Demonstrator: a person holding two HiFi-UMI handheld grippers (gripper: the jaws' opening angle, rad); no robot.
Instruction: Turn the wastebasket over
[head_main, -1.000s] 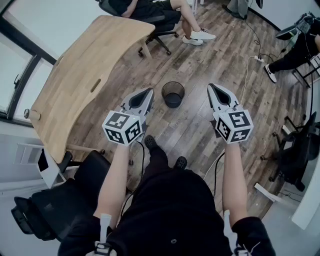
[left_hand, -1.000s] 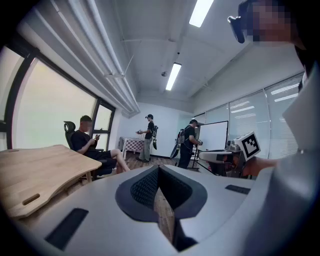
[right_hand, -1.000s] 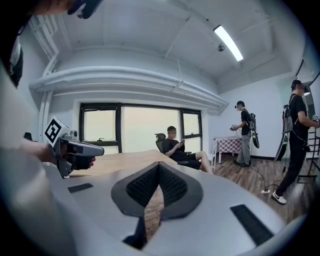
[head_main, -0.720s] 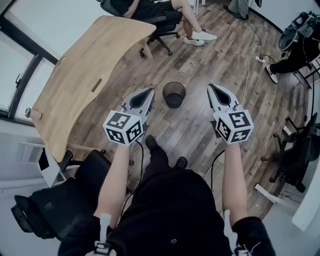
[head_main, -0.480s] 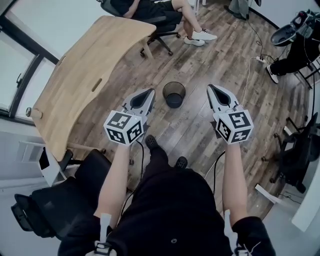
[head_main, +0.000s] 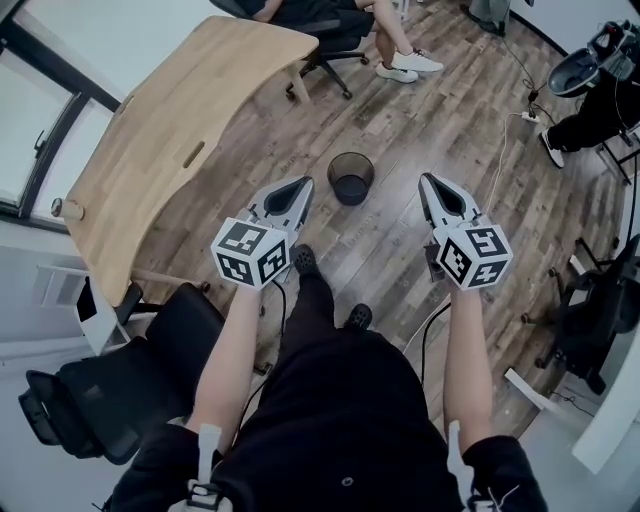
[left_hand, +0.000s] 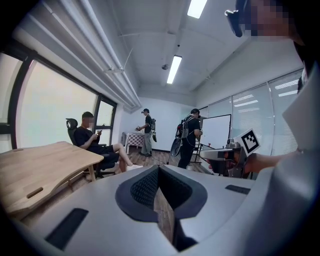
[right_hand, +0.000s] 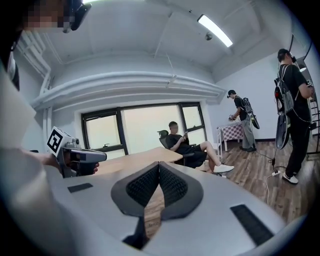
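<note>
The black mesh wastebasket (head_main: 350, 178) stands upright, mouth up, on the wood floor (head_main: 400, 110). It lies ahead of both tools, between them and well below them. The left tool (head_main: 300, 186) and the right tool (head_main: 428, 181) are held side by side above the floor, and neither touches the basket. Each has its jaws pressed together with nothing between them. Both gripper views look out across the room, and neither shows the basket.

The step in hand looks like the approach. To do it well, both tools should tip downward so the basket comes into line with the jaws. The jaws need to part before they reach the rim. A sound grip would have one pad inside the wall and one outside, with the two tools on opposite sides of the rim. The mesh looks light and could skid or topple if nudged by a closed tip, so the descent should be straight and slow. Once held, the basket needs lifting off the floor before it is rolled over. The wooden table (head_main: 170, 140) to the left tool's left is well apart and no obstacle.
</note>
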